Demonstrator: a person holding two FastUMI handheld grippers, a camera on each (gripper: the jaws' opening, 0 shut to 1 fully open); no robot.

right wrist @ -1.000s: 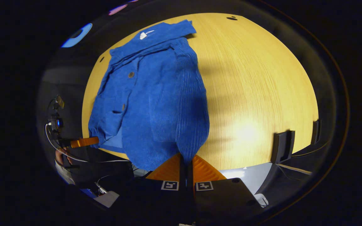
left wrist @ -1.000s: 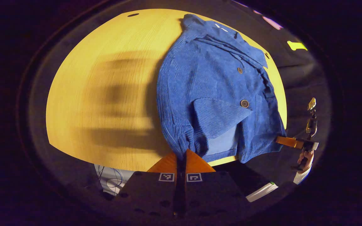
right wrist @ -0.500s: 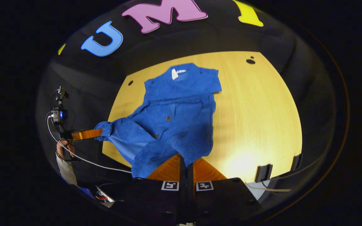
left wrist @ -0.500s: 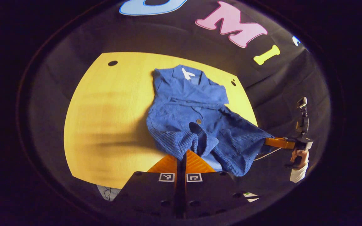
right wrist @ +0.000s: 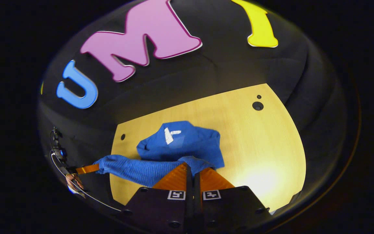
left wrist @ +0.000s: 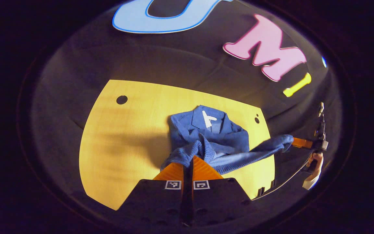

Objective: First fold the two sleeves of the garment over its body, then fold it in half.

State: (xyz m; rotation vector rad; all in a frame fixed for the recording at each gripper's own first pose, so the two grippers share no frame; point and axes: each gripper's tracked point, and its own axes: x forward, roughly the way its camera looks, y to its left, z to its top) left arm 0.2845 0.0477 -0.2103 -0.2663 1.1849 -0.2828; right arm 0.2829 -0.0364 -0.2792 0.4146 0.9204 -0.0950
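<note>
Left gripper (left wrist: 188,158) pinched closed on lifted hem of blue corduroy shirt (left wrist: 213,136). Right gripper (right wrist: 192,166) likewise clamped tight on hem's other corner. Hem stretched taut between both, raised above collar end. Collar end lying on round yellow wooden table (right wrist: 265,146), white neck label (right wrist: 168,136) facing up.

Wide bare tabletop (left wrist: 125,136) lies open to the left of the blue jacket (left wrist: 213,133) in the left gripper view, and in the right gripper view the tabletop (right wrist: 265,143) to the jacket's (right wrist: 187,143) right is bare as well. The lifted hem, stretched between the left claw (left wrist: 188,159) and the right claw (right wrist: 192,167), hangs as a band across the near side of the jacket. Behind, the black cloth wall (right wrist: 206,74) closes off the tabletop's far edge.
</note>
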